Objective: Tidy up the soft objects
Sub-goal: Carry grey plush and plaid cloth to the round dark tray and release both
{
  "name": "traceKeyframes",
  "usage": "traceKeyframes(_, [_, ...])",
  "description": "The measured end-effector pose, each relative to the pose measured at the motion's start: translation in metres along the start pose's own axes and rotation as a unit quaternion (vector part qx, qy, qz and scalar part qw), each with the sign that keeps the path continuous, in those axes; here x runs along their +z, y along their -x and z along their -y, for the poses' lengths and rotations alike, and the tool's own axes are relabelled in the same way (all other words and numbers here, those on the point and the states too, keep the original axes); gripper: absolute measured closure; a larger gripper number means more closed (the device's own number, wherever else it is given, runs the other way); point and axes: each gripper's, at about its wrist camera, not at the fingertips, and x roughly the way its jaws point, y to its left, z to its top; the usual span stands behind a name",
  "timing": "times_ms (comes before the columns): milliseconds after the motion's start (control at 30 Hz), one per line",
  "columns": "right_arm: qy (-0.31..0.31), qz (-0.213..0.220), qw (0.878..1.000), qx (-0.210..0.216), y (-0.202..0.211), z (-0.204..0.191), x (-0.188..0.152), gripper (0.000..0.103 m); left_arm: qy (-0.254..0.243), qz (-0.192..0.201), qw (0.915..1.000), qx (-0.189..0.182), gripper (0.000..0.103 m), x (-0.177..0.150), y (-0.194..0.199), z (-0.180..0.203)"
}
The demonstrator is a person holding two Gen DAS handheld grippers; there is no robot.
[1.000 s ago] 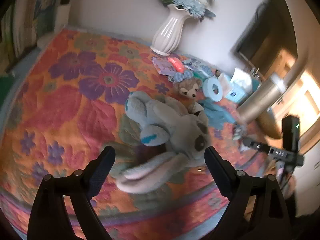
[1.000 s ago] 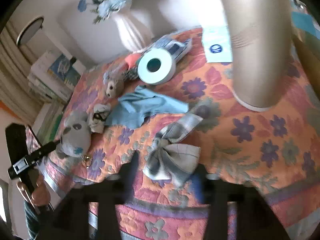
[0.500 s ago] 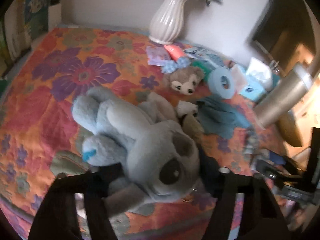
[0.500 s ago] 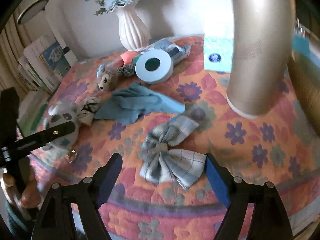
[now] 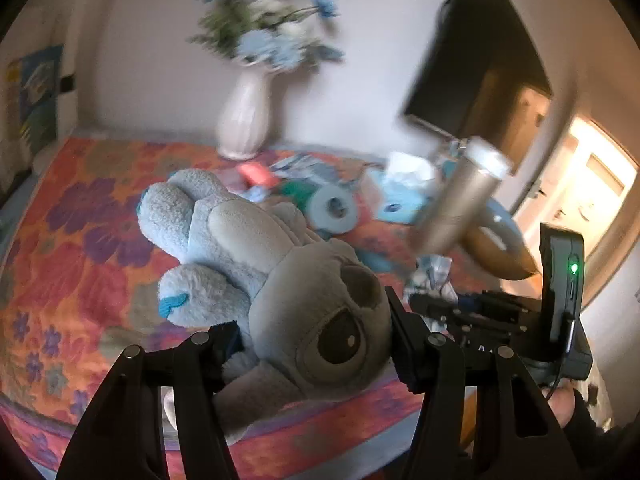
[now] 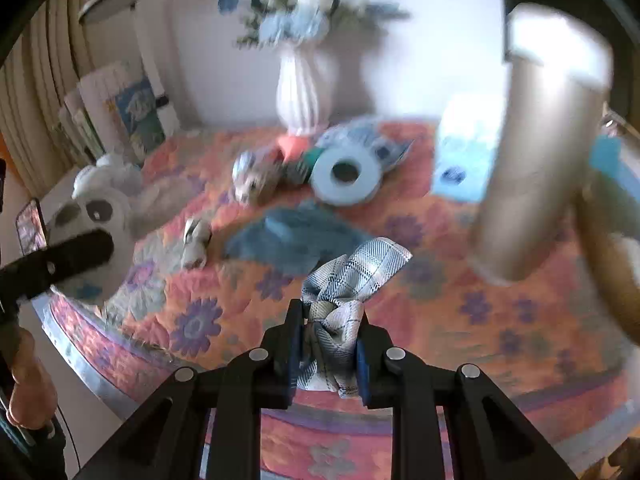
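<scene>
three plush toys [image 6: 100, 216], one vase [image 6: 306, 92]

Open stretch: left part of the flowered quilt [image 5: 80, 240], bare from the near edge back to the wall.

Back centre blocked: white vase [image 5: 243, 120] upright by the wall, flowers spreading above it. In front of it a packed cluster, with a paper roll [image 6: 346, 174] on its side, a small plush toy [image 6: 250, 178] and packets touching or nearly so.

Blue cloth [image 6: 296, 236] lies flat mid-quilt; passable above.

Right side tight: tall gold cylinder [image 6: 532, 168] upright, tissue box [image 6: 460, 164] just behind it.

Near edge of the quilt toward the right, in front of the cylinder, is bare.
</scene>
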Motion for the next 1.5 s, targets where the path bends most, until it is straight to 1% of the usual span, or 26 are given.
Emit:
traceKeyframes(67, [-0.011,0.016,1.0,-0.005,0.019,0.01,0.002,0.082,-0.012,0.006,0.9998,-0.015,0.046,0.004,0.003,0.014])
traceKeyframes(167, [-0.063,0.036,0.997,0.009,0.051,0.044,0.002,0.082,-0.029,0.011,0.9985,-0.044,0.046,0.009,0.003,0.037])
traceKeyframes(267, [-0.103,0.054,0.993,-0.001,0.078,0.076,0.0,0.081,-0.051,0.011,0.9961,-0.071,0.046,0.016,-0.002,0.064])
traceKeyframes(367, [-0.145,0.077,0.986,-0.015,0.108,0.116,-0.006,0.081,-0.078,0.007,0.9921,-0.098,0.046,0.02,-0.009,0.095])
traceKeyframes(533, [-0.202,0.109,0.971,-0.071,0.15,0.18,-0.018,0.081,-0.131,-0.014,0.9798,-0.15,0.046,0.026,-0.037,0.164])
traceKeyframes(600, [-0.214,0.122,0.965,-0.093,0.163,0.201,-0.019,0.081,-0.154,-0.03,0.9708,-0.181,0.046,0.028,-0.054,0.197])
traceKeyframes(633, [-0.218,0.126,0.963,-0.098,0.167,0.209,-0.019,0.081,-0.162,-0.034,0.9679,-0.189,0.046,0.028,-0.059,0.205])
traceKeyframes(767, [-0.233,0.137,0.955,-0.121,0.177,0.244,-0.015,0.081,-0.212,-0.052,0.9509,-0.219,0.046,0.029,-0.087,0.266])
traceKeyframes(867, [-0.246,0.138,0.951,-0.126,0.173,0.268,-0.001,0.081,-0.235,-0.056,0.9441,-0.224,0.046,0.033,-0.107,0.3])
traceKeyframes(900, [-0.252,0.137,0.949,-0.128,0.171,0.278,0.005,0.081,-0.238,-0.055,0.944,-0.221,0.046,0.035,-0.114,0.308])
traceKeyframes(967, [-0.264,0.127,0.948,-0.127,0.16,0.298,0.02,0.081,-0.243,-0.052,0.9461,-0.207,0.046,0.044,-0.132,0.326])
traceKeyframes(1033, [-0.275,0.108,0.948,-0.119,0.146,0.315,0.035,0.081,-0.252,-0.037,0.952,-0.17,0.046,0.055,-0.15,0.342])
traceKeyframes(1067, [-0.28,0.098,0.948,-0.112,0.14,0.323,0.039,0.081,-0.257,-0.033,0.953,-0.157,0.046,0.058,-0.155,0.348])
traceKeyframes(1100, [-0.286,0.084,0.95,-0.098,0.13,0.332,0.045,0.081,-0.261,-0.028,0.9545,-0.142,0.046,0.064,-0.166,0.355])
traceKeyframes(1133, [-0.293,0.065,0.95,-0.085,0.12,0.341,0.051,0.081,-0.26,-0.028,0.9555,-0.136,0.045,0.069,-0.178,0.361])
traceKeyframes(1167, [-0.3,0.049,0.95,-0.076,0.112,0.348,0.054,0.081,-0.261,-0.03,0.9555,-0.135,0.043,0.071,-0.185,0.365])
traceKeyframes(1200, [-0.315,0.028,0.946,-0.064,0.103,0.357,0.057,0.08,-0.263,-0.034,0.9556,-0.129,0.041,0.074,-0.197,0.37])
traceKeyframes(1233, [-0.326,0.018,0.944,-0.056,0.099,0.361,0.056,0.076,-0.264,-0.036,0.9561,-0.123,0.036,0.075,-0.205,0.373])
traceKeyframes(1300, [-0.349,-0.009,0.936,-0.048,0.094,0.371,0.053,0.058,-0.265,-0.041,0.9565,-0.116,0.026,0.075,-0.222,0.375])
traceKeyframes(1333, [-0.361,-0.019,0.931,-0.044,0.096,0.375,0.048,0.044,-0.265,-0.047,0.9563,-0.115,0.024,0.073,-0.227,0.376])
traceKeyframes(1367, [-0.364,-0.017,0.93,-0.041,0.099,0.376,0.045,0.043,-0.266,-0.063,0.9551,-0.115,0.021,0.07,-0.232,0.373])
traceKeyframes(1400, [-0.365,-0.014,0.93,-0.041,0.104,0.376,0.042,0.043,-0.268,-0.07,0.9538,-0.116,0.02,0.069,-0.234,0.372])
traceKeyframes(1467, [-0.364,-0.017,0.93,-0.051,0.114,0.374,0.038,0.043,-0.275,-0.076,0.9517,-0.114,0.02,0.063,-0.231,0.371])
traceKeyframes(1500, [-0.367,-0.012,0.929,-0.047,0.121,0.372,0.034,0.043,-0.279,-0.08,0.9497,-0.118,0.02,0.06,-0.228,0.37])
